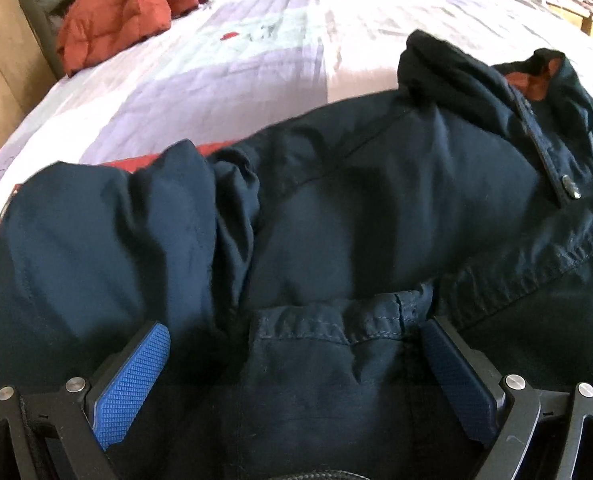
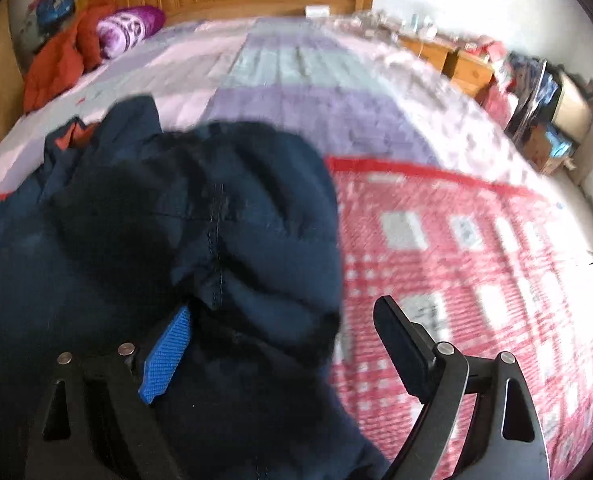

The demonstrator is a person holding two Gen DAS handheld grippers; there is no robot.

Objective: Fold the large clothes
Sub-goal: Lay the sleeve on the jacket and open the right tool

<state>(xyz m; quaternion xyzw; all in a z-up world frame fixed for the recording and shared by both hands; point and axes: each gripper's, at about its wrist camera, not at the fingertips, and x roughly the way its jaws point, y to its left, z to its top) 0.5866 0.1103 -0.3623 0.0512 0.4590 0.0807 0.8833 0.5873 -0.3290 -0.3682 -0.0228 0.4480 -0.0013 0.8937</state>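
Far left of the bed: a rust-red quilted garment (image 1: 112, 20) lies bunched near the headboard, well apart from the work; whether it awaits folding cannot be told.
Bed: the patchwork bedspread (image 1: 224, 64) carries everything; bare lilac and red-checked areas surround the coat.
Task's thing: a large navy jacket (image 1: 336, 200) with an orange-red lining lies rumpled across the near part of the bed, collar and snap tab toward the right in the left wrist view.
Left tool (image 1: 296, 344): jaws stand wide, blue pads either side of a stitched hem fold; the pads do not press it, so nothing is gripped.
Right tool (image 2: 284, 320): jaws wide apart; a navy bulge of the jacket (image 2: 216, 240) lies between them against the left pad, the right finger clear over the bedspread (image 2: 456, 260). No grip is judged.
Progress: early, judging from the pictures. The jacket is still bunched and uneven, no flat, squared fold shows.
Left to do: smooth it, bring sleeves in, fold the body over.
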